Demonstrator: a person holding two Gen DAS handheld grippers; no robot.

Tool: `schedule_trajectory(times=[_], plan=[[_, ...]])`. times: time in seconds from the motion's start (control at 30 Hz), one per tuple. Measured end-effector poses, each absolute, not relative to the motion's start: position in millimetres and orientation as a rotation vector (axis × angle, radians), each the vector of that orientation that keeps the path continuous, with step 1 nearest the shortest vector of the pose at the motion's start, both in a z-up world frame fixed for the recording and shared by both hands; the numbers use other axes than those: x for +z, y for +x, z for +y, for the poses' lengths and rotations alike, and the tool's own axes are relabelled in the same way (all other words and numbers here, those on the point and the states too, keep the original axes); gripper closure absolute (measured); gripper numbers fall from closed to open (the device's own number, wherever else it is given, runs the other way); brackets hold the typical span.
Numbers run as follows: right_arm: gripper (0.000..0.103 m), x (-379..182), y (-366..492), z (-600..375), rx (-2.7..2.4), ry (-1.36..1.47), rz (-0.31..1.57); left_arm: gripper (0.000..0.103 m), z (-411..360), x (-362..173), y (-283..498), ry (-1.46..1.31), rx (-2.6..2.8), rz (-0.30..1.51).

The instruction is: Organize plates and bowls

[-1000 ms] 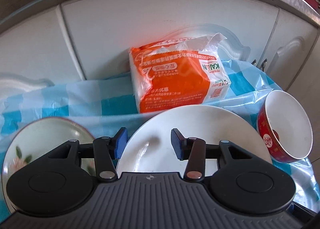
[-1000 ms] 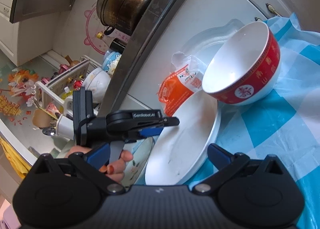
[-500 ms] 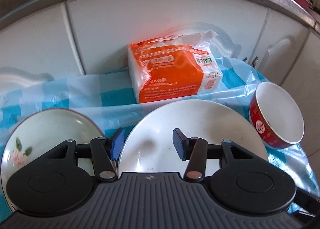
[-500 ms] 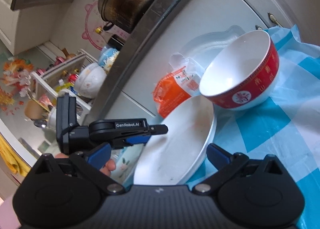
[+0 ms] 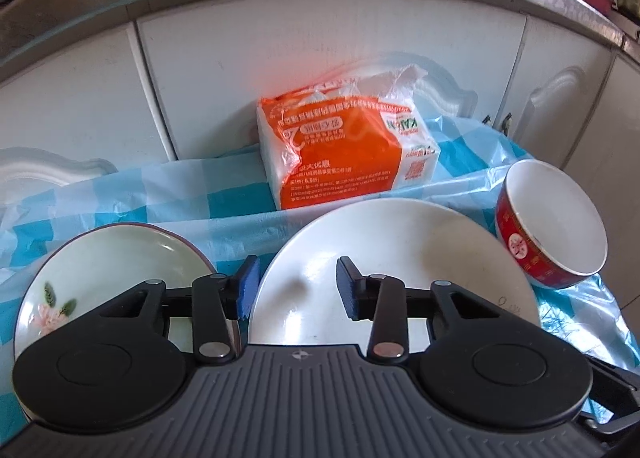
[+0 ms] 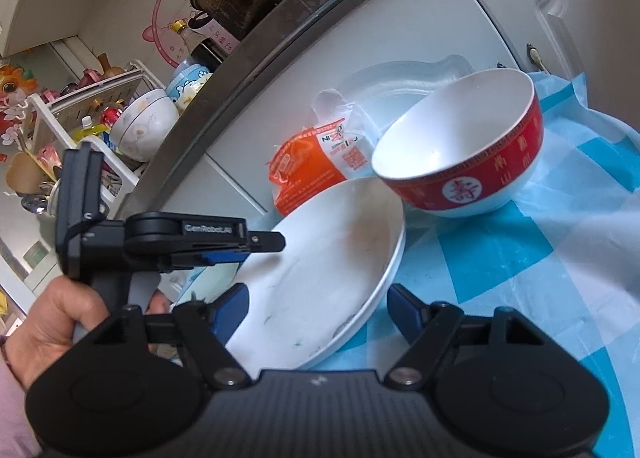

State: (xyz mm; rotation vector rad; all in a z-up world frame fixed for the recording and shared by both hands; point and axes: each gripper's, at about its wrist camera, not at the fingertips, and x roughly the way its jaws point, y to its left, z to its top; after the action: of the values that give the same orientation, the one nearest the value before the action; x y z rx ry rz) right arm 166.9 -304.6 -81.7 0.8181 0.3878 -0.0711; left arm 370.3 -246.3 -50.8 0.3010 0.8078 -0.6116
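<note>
Far left on the checked blue cloth (image 5: 132,198) sits the small plate with a flower (image 5: 108,270), lying flat. Just right of it, the left tool (image 5: 298,284) hangs over the near-left edge of the big white plate (image 5: 400,254), its jaws closing; one blue pad sits over the gap between the two plates, the other over the white plate's surface, and neither presses on anything. Seen from the right, the person's hand (image 6: 68,322) grips that tool's handle. Behind the white plate, against the white cupboard doors (image 5: 320,58), stands an orange tissue pack (image 5: 348,154). Moving right, the right tool (image 6: 318,306) straddles the near rim of the white plate (image 6: 320,270), jaws closing with the rim between them but the pads not pressing on it. Farthest right is the red bowl (image 5: 552,234), tipped toward the plate and touching its far-right edge.
</note>
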Motion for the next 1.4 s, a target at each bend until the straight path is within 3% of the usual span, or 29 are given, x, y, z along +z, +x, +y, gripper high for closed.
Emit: schedule_trajectory(times=[0.67, 1.4], plan=[[0.026, -51, 147, -296, -0.059, 0.697, 0.165, 0.058, -205, 17, 324, 0.132, -0.628, 0.675], [0.026, -1, 114, -233, 0.086, 0.568, 0.126, 0.063, -97, 68, 242, -0.010, -0.532, 0.605]])
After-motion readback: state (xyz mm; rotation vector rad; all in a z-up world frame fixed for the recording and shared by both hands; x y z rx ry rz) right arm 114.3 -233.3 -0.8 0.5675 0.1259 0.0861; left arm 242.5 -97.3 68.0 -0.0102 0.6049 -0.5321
